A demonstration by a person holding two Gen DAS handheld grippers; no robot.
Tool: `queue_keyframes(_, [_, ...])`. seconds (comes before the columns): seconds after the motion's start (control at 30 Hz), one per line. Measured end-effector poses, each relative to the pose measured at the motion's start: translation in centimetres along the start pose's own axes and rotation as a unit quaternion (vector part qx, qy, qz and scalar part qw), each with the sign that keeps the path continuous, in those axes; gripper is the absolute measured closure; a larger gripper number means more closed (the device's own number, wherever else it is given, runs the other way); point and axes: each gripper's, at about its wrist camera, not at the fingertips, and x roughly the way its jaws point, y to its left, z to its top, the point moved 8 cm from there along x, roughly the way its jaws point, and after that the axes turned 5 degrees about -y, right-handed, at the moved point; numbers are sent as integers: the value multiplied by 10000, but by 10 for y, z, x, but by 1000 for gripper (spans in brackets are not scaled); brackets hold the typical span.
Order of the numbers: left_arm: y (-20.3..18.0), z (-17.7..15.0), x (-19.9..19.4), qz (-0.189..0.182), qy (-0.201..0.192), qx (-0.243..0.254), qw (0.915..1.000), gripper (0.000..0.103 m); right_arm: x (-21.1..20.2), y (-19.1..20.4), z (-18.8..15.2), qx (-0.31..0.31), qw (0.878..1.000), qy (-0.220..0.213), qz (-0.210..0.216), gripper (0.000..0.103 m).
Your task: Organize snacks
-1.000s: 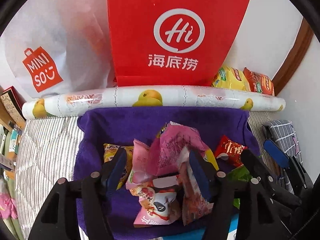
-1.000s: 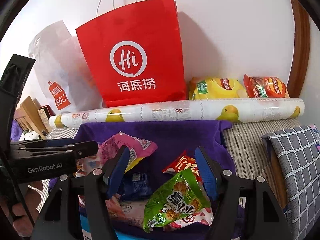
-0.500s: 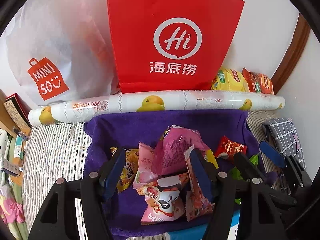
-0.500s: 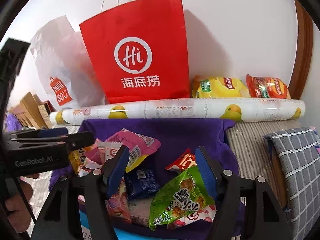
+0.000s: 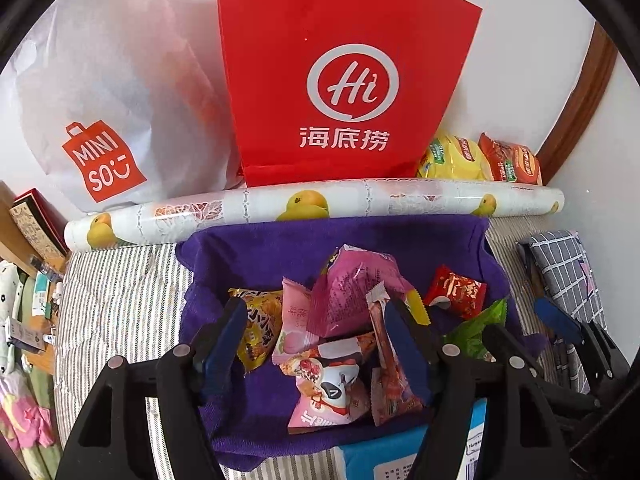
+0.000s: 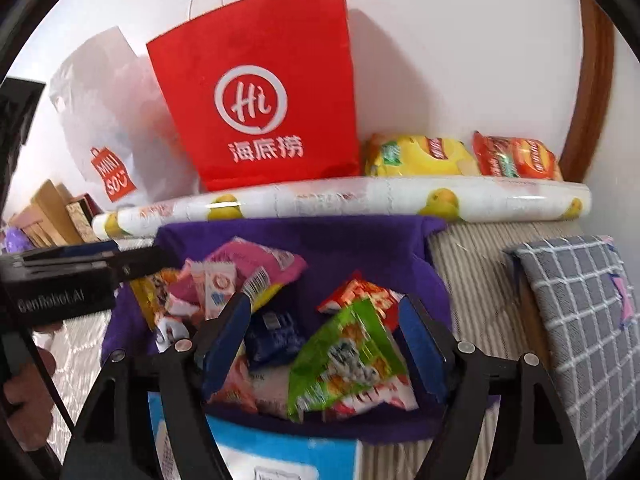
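Snacks piled on purple cloth point(image 5: 320, 240). My left gripper point(image 5: 316, 340) wide, empty, over pink packet point(image 5: 352, 296); right gripper point(image 6: 326, 344) wide, empty, over green packet point(image 6: 344, 360). Judged: pkts light, crinkly, slick, crushable; grab green pkt's sealed edge at 12 o'clock.

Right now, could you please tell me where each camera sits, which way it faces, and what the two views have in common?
Left wrist: on the left claw, open above the snack pile on the purple cloth, facing the wall; the right claw shows at right.
Right wrist: on the right claw, open over the green snack packet; the left claw and the person's hand show at left.
Shared: red Hi paper bag, duck-print roll.
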Motion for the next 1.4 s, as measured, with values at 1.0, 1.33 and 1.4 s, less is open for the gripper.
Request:
queue_keyframes(1.0, [-6,-102,-106,-352,-425,166,9983,25,-122,-1,-53,225,9994,26,-250,27])
queue_keyframes(1.33, [-23,-128,-149,-415,-731,259,9961,19,-190,-3,-76,180,9979,-347,-517,10])
queue_keyframes(1.4, [-23,-132,-158,-449,-802,167,9956,18,-198,-7,-81,313,9979,-317,-479,10])
